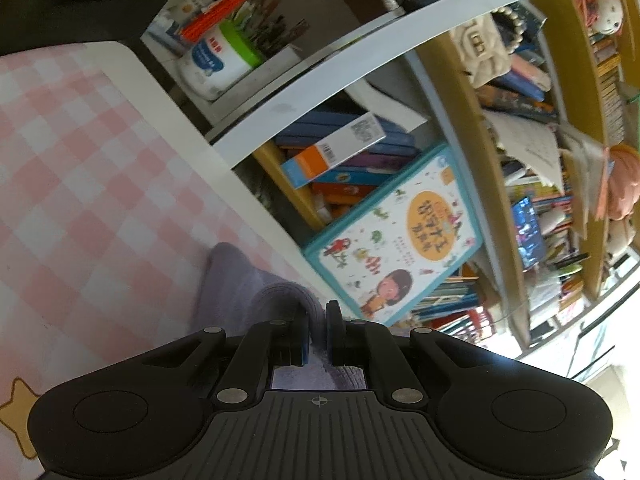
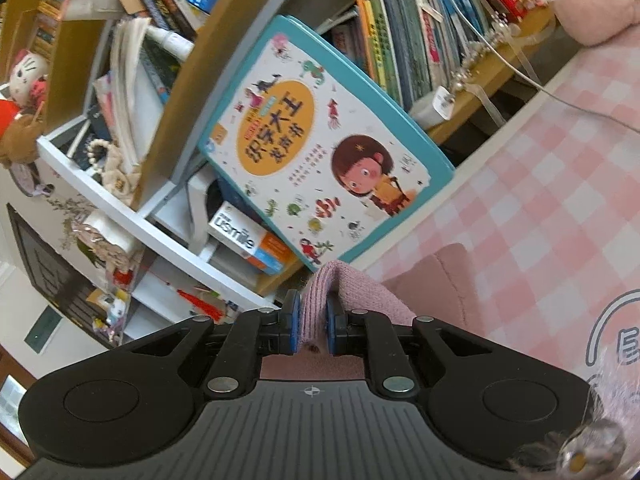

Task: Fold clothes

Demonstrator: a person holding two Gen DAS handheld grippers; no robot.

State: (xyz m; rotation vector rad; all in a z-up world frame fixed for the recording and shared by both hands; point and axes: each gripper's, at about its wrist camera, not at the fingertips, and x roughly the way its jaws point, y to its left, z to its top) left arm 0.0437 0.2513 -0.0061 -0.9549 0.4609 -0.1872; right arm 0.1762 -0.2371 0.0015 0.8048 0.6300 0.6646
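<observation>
Left wrist view: left gripper has its jaws clamped on a fold of knit garment, which looks grey-purple here. Cloth runs from the jaws toward 10 o'clock and lies on the pink-checked cover. Can't tell if that cover is over a bed or a worktop. Bookshelf fills 12 to 3 o'clock; a picture book leans on it at 2 o'clock, just past the cover's edge.

Right wrist view: right gripper has its jaws pinched on a pink knit edge, prob. the same garment; rest drapes toward 3 o'clock onto the cover. Picture book sits at 12 o'clock, shelves w/ books behind, a cable at 1 o'clock.

Step, as I read it: both hands hold an edge, mid-fold, carrying it over. Next move prob. needs both edges kept level, laid down flat and aligned on the cover, then jaws let go. Room is cluttered; the book is close, so mind the reach.
</observation>
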